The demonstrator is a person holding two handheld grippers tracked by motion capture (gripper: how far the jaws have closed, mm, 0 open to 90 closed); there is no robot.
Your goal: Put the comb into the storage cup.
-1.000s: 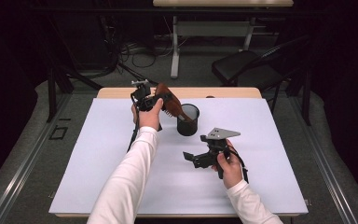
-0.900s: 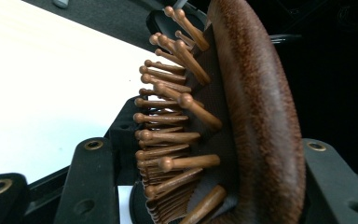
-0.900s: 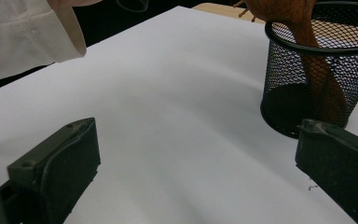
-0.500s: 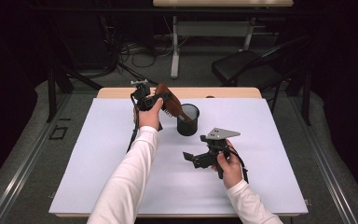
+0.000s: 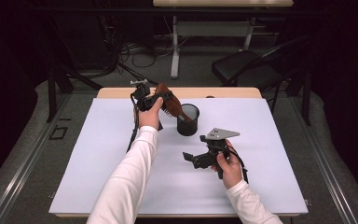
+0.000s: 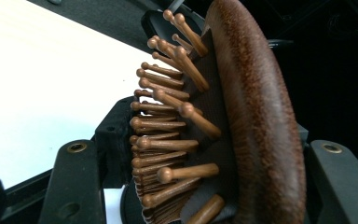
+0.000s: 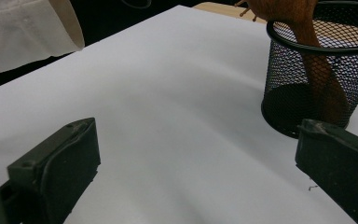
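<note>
While the wooden hairbrush stands handle-down in the mesh cup, left gripper fingers have just been easing apart around its head; release underway. Next: withdraw clear. Right gripper fingers wide, empty, above the tabletop.

Only the mesh cup interrupts the open white tabletop.

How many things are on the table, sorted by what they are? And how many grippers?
Wooden hairbrush: 1
Black mesh cup: 1
Grippers: 2, left gripper and right gripper
Total: 4
</note>
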